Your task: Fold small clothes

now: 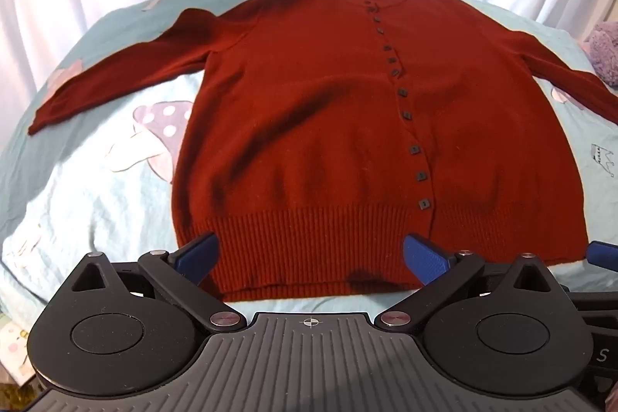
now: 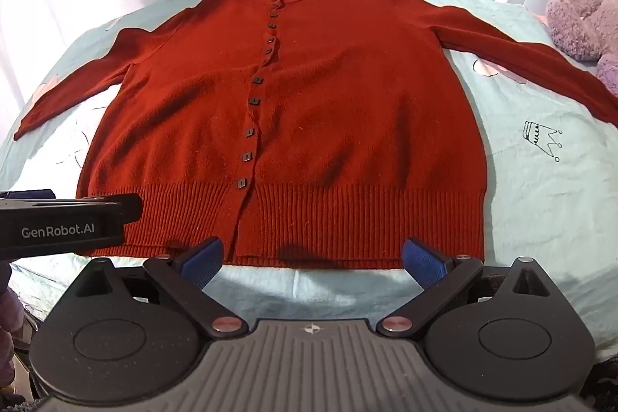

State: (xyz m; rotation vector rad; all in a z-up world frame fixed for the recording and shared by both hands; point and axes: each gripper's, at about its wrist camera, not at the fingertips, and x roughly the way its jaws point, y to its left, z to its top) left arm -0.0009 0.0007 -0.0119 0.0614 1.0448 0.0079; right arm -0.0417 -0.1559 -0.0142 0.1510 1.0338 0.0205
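Each handheld claw is built alike. The left claw (image 1: 311,255) has a grey, ribbed central housing marked with a small white crosshair. Either side of it sit broad black plates with round raised discs, each rising to a triangular cut-out tipped by a silver screw. Black link arms, pinned with pinkish metal rivets, carry blue textured fingers (image 1: 425,257). The right claw (image 2: 311,257) shows the same grey ribbing, black discs, rivets and blue fingers (image 2: 423,261). Seen from the right wrist camera, the left claw's black side bears white "GenRobot.AI" lettering.
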